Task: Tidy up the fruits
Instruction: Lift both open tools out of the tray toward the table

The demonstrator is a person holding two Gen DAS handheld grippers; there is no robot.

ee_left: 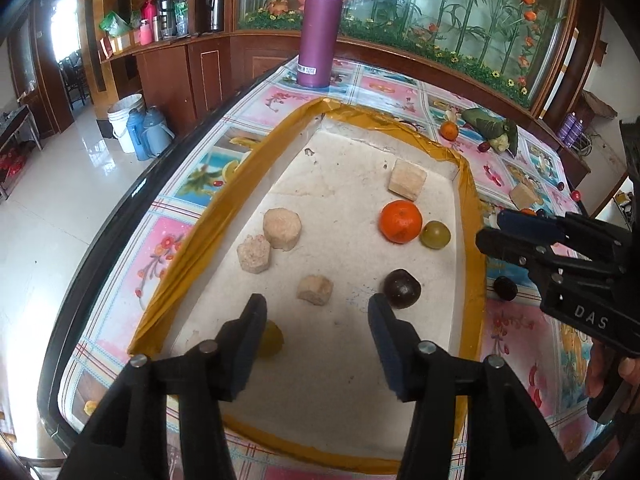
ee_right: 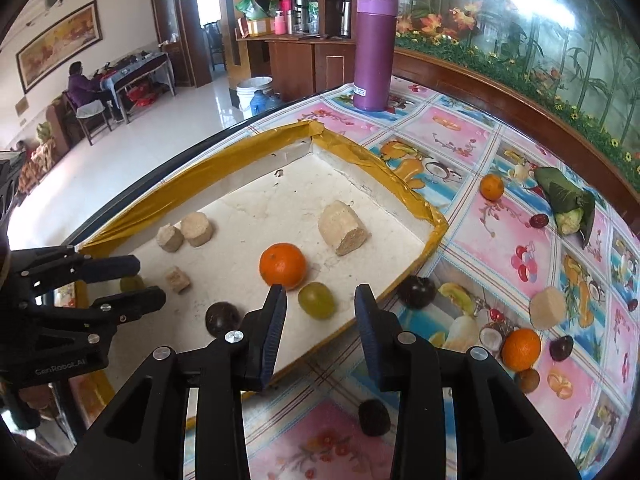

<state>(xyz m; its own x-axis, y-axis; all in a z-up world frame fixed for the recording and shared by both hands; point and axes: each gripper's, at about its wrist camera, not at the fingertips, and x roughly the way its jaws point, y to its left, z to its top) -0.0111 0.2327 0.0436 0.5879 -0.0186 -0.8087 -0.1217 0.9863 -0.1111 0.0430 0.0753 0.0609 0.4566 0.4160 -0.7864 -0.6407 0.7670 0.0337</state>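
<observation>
Left gripper (ee_left: 316,312): hovering over the tray's near end, jaws apart and gripping nothing; a yellow-green grape (ee_left: 270,338) is peeking out just behind its left finger (ee_left: 244,344).
Right gripper (ee_right: 320,308): jaws standing apart, nothing between the pads; it is hanging over the tray's right edge.
Green grape (ee_right: 316,300): lying in the tray just beyond the right gripper's fingertips, touching the orange (ee_right: 283,265).
Dark plum (ee_left: 402,288): sitting in the tray right at the left gripper's right fingertip.
Tray (ee_left: 224,216): yellow-taped rim, white floor, also carrying pale cake pieces (ee_left: 282,229) toward its left edge and far right corner.
Table (ee_right: 472,136): more fruit is lying loose right of the tray, including an orange on the cloth (ee_right: 521,349) and a leaf-wrapped bundle (ee_right: 566,200).
Purple flask (ee_right: 374,50): standing upright beyond the tray's far corner.
</observation>
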